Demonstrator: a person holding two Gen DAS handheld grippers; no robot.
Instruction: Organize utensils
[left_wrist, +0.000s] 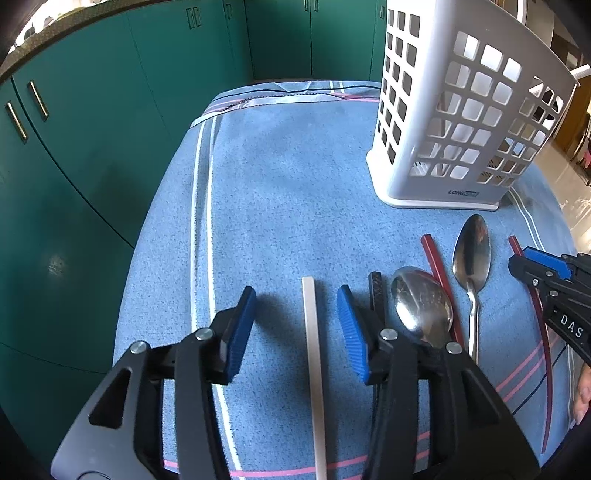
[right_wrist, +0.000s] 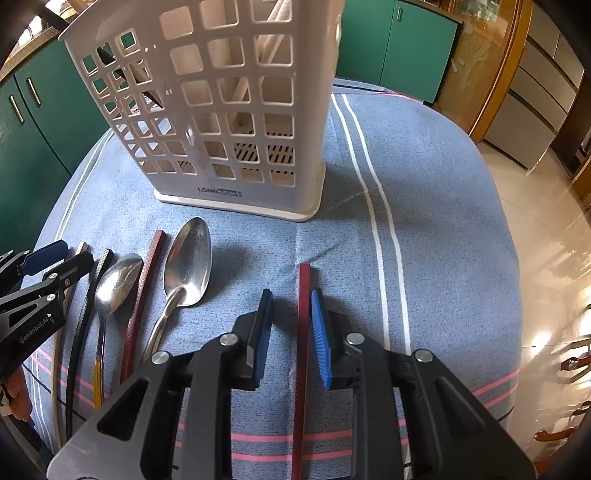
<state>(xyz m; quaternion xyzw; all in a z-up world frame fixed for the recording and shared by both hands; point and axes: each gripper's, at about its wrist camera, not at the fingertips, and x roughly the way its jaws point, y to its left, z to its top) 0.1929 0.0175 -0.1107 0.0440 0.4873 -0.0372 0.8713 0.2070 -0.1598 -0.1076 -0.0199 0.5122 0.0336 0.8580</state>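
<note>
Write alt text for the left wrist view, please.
The left gripper hangs with jaws open around a pale flat chopstick on a blue striped cloth. Two steel spoons lie right; a white lattice plastic holder stands behind.

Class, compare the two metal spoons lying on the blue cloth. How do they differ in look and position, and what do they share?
The right spoon has a longer, more pointed bowl reaching nearer the white caddy; the left spoon has a rounder bowl lying further back. A red chopstick lies between them. Both are shiny metal, with bowls pointing toward the caddy.
</note>
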